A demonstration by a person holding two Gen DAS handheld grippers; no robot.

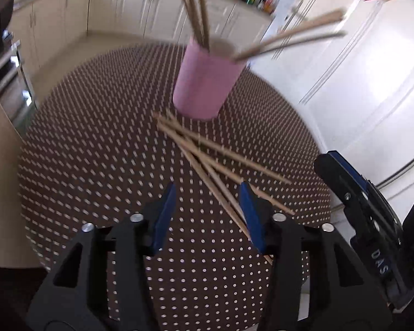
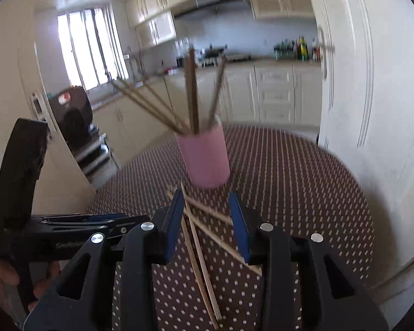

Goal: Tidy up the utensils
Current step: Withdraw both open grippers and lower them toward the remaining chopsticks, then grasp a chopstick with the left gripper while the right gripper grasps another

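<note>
The left claw (image 1: 207, 207) has its two blue pads apart, nothing pressed between them, above the loose chopsticks (image 1: 207, 160). The right claw (image 2: 207, 220) is also apart, empty, over the same pile. About five or six chopsticks lie crossed on the dotted tabletop (image 1: 96, 151), just in front of one pink cup (image 1: 204, 82). The cup stands upright and holds about six more chopsticks (image 2: 191, 93)

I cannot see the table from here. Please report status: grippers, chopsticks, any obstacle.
Left gripper open, empty. Right gripper open, empty, above loose chopsticks. Several chopsticks already in pink cup. Nothing in the way.
</note>
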